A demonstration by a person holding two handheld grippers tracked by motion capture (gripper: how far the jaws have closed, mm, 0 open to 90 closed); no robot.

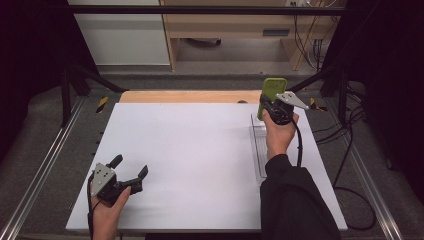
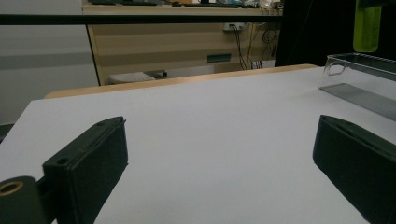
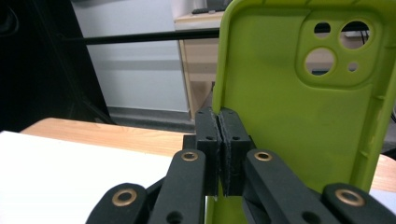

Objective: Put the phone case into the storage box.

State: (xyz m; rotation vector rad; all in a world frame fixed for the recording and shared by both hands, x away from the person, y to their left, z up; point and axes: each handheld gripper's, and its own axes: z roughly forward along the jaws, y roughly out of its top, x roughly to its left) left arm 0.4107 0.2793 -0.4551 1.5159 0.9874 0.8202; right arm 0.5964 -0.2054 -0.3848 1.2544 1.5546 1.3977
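Your right gripper (image 1: 269, 107) is clamped on the left edge of the green case (image 1: 271, 95), holding it upright in the air above the clear tray (image 1: 258, 150) at the worktop's (image 1: 200, 150) right edge. Your left gripper (image 1: 131, 172) sits near the front-left corner, jaws spread wide, gripping nothing.

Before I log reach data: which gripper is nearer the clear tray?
Right. The right gripper hovers over the clear tray's far end; the left gripper rests across the table.
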